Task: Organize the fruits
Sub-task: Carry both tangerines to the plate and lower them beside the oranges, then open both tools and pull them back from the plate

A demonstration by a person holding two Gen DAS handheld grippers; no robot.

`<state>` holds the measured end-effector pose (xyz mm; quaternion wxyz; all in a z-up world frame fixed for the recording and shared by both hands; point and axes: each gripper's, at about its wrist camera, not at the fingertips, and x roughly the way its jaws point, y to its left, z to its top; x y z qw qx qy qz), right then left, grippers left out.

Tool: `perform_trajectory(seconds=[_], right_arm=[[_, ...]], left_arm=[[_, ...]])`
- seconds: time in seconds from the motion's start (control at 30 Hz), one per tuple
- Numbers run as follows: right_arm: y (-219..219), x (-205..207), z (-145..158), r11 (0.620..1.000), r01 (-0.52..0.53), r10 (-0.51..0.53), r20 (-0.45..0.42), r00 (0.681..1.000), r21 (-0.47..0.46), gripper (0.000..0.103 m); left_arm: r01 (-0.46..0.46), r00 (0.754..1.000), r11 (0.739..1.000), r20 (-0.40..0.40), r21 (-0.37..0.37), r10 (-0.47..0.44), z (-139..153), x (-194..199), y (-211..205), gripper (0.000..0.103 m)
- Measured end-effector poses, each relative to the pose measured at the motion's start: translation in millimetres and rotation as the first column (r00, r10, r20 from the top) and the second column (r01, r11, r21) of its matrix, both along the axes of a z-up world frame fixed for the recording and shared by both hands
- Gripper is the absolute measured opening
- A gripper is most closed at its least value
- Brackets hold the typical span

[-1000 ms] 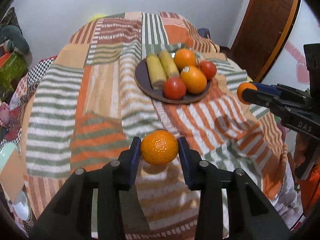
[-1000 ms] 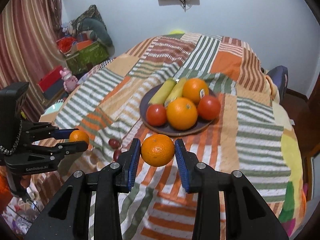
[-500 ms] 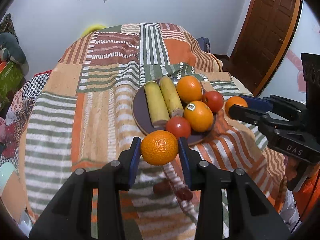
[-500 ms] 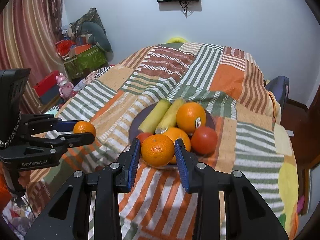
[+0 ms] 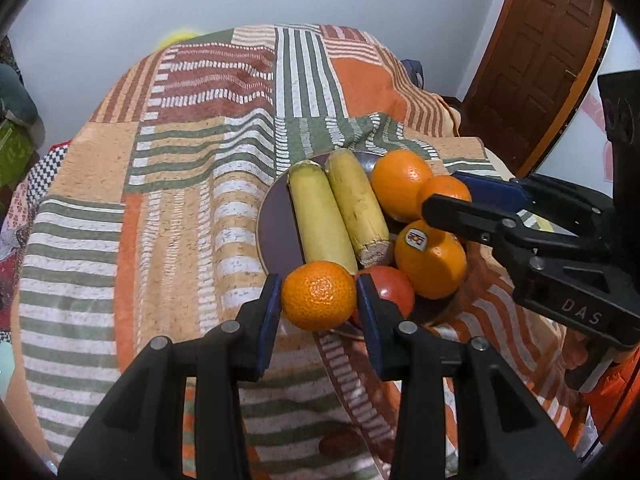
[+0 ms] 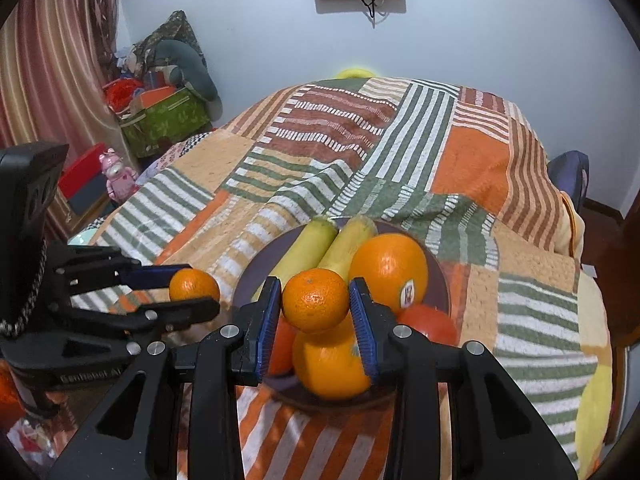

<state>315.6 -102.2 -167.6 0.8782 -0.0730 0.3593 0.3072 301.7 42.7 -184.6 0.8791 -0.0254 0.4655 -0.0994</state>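
My left gripper (image 5: 319, 307) is shut on a small mandarin (image 5: 319, 295) and holds it over the near left rim of the dark plate (image 5: 276, 224). My right gripper (image 6: 315, 308) is shut on another mandarin (image 6: 315, 300), held above the plate (image 6: 438, 276) over the fruit. The plate holds two bananas (image 5: 340, 208), two large oranges (image 5: 430, 258) and two tomatoes (image 5: 390, 288). The right gripper with its mandarin also shows in the left wrist view (image 5: 444, 196), the left gripper in the right wrist view (image 6: 194, 292).
The plate sits on a striped patchwork cloth (image 5: 180, 184) over a round table. Two small dark red fruits (image 5: 340, 444) lie on the cloth near me. A wooden door (image 5: 536, 60) stands right; boxes and toys (image 6: 164, 116) stand left by a curtain.
Both grippers have moved forward with their mandarins, from over the cloth to over the plate. Both stay shut.
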Motion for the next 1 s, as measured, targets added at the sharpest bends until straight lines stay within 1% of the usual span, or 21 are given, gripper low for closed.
perform_trajectory(seconds=[0.1, 0.2, 0.3, 0.47, 0.53, 0.6, 0.63, 0.67, 0.87, 1.0], right_arm=[[5.0, 7.2, -5.9, 1.0, 0.0, 0.0, 0.0, 1.0, -0.018, 0.033], [7.9, 15.9, -15.6, 1.0, 0.006, -0.007, -0.019, 1.0, -0.027, 0.033], [10.0, 19.4, -22.8, 0.999, 0.007, -0.008, -0.02, 1.0, -0.042, 0.033], [11.9, 19.4, -22.1, 0.998, 0.008, -0.008, 0.002, 1.0, -0.063, 0.033], [11.0, 20.1, -21.3, 0.998, 0.003, -0.003, -0.01, 1.0, -0.065, 0.034], [9.6, 20.0, -20.0, 0.998, 0.005, -0.007, -0.02, 1.0, -0.059, 0.038], [8.6, 19.1, -19.1, 0.998, 0.009, -0.01, -0.017, 1.0, -0.058, 0.042], [7.5, 17.3, -17.5, 0.998, 0.011, -0.012, -0.012, 1.0, -0.057, 0.043], [1.1, -0.6, -2.7, 0.999, 0.003, -0.003, 0.009, 1.0, -0.051, 0.043], [-3.9, -19.0, 9.6, 0.999, 0.003, -0.002, 0.021, 1.0, -0.034, 0.043]], left_arm=[[0.011, 1.0, 1.0, -0.026, -0.022, -0.011, -7.9, 6.9, -0.3, 0.038], [0.0, 0.999, 1.0, -0.036, -0.007, 0.0, -15.1, 10.7, -1.4, 0.038], [-0.007, 0.999, 1.0, -0.047, -0.022, 0.006, -20.0, 13.5, 0.3, 0.038], [-0.011, 0.998, 1.0, -0.058, -0.026, 0.01, -23.2, 18.0, 0.8, 0.038], [-0.016, 0.998, 0.999, -0.061, -0.031, 0.014, -22.7, 19.4, 1.5, 0.041], [-0.025, 0.998, 0.999, -0.06, -0.032, 0.023, -21.1, 18.3, 2.9, 0.049], [-0.03, 0.998, 0.999, -0.055, -0.032, 0.028, -19.5, 17.1, 3.7, 0.055], [-0.038, 0.999, 0.999, -0.04, -0.032, 0.037, -16.5, 14.2, 5.1, 0.057], [-0.07, 0.998, 0.998, 0.002, -0.007, 0.07, 0.9, -7.4, 13.2, 0.057], [-0.085, 0.996, 0.996, 0.031, 0.008, 0.085, 18.2, -29.1, 16.4, 0.058]])
